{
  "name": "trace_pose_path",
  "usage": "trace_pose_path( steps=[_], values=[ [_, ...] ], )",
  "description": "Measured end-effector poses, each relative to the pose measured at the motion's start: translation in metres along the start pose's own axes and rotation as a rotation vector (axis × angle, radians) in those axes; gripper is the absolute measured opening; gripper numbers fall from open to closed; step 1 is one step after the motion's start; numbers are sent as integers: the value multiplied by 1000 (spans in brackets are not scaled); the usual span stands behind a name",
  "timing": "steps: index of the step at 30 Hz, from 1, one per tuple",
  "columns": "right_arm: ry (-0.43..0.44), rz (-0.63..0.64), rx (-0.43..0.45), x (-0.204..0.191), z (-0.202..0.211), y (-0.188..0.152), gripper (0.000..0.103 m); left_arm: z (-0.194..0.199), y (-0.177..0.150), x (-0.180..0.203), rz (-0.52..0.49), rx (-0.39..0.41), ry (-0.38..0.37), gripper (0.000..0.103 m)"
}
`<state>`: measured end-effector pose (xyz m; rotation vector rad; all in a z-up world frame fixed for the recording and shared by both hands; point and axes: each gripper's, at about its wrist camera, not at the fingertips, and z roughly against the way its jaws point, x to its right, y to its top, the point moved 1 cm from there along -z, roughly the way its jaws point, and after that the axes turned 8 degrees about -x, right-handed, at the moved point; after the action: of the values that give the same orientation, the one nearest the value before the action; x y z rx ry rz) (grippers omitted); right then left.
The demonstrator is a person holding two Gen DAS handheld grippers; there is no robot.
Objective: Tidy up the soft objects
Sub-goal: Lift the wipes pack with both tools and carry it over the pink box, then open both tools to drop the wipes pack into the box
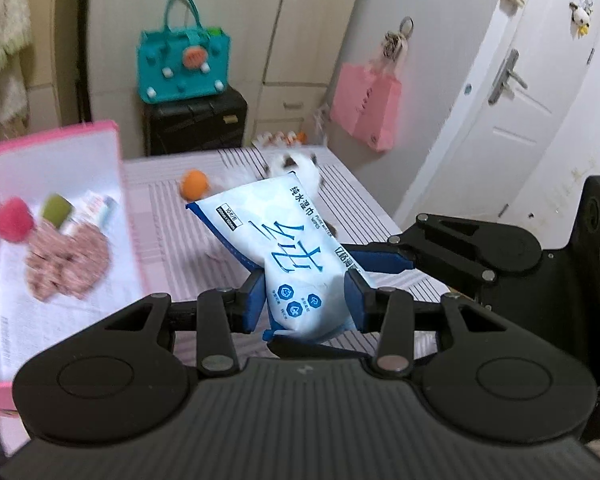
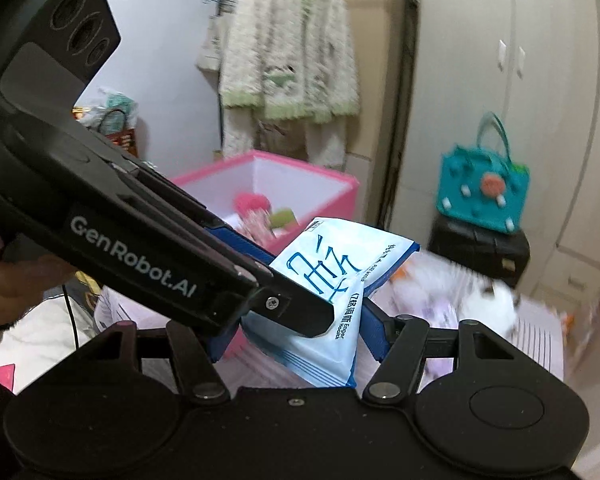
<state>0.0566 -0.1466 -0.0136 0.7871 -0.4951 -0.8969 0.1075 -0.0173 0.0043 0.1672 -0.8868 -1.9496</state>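
A: The left gripper (image 1: pixel 306 300) has its blue pads pressed against both sides of a soft white-and-blue plastic pack of wet wipes (image 1: pixel 284 256), pinching it near its lower end.

B: And the right gripper (image 2: pixel 296 336)?

A: It pinches the same pack (image 2: pixel 332 300) from the other side. In the right wrist view its blue fingers (image 2: pixel 374 336) bracket the pack's lower part, and the left gripper's black body crosses in front. In the left wrist view the right gripper's blue finger (image 1: pixel 380 262) lies against the pack's right edge.

B: Where is the pack relative to the pink-rimmed white storage box (image 1: pixel 60 216)?

A: Held in the air just to the right of the box, above the pink striped bedsheet (image 1: pixel 172 216). It is tilted, its top end leaning away and to the left.

B: What lies inside the box?

A: A pink fuzzy ball (image 1: pixel 14 220), a green pad and a pinkish patterned soft piece (image 1: pixel 68 264), all blurred.

B: Anything beyond the box?

A: A small orange ball (image 1: pixel 194 185) sits on the sheet, behind the pack. A teal felt handbag (image 1: pixel 184 68) stands on a black case farther back.
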Motion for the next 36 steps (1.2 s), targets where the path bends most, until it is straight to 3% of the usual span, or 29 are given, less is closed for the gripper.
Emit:
trace_pose_path(
  steps=[6, 14, 25, 36],
  values=[
    [81, 60, 33, -16, -11, 40, 69, 38, 6, -36, 60, 54, 37, 41],
    [197, 79, 20, -38, -61, 82, 69, 52, 11, -102, 199, 63, 94, 41],
    [453, -92, -155, -34, -152, 100, 69, 25, 20, -175, 297, -137, 161, 41],
    [460, -123, -228, -49, -181, 110, 70, 18, 18, -208, 325, -213, 151, 41]
  ],
)
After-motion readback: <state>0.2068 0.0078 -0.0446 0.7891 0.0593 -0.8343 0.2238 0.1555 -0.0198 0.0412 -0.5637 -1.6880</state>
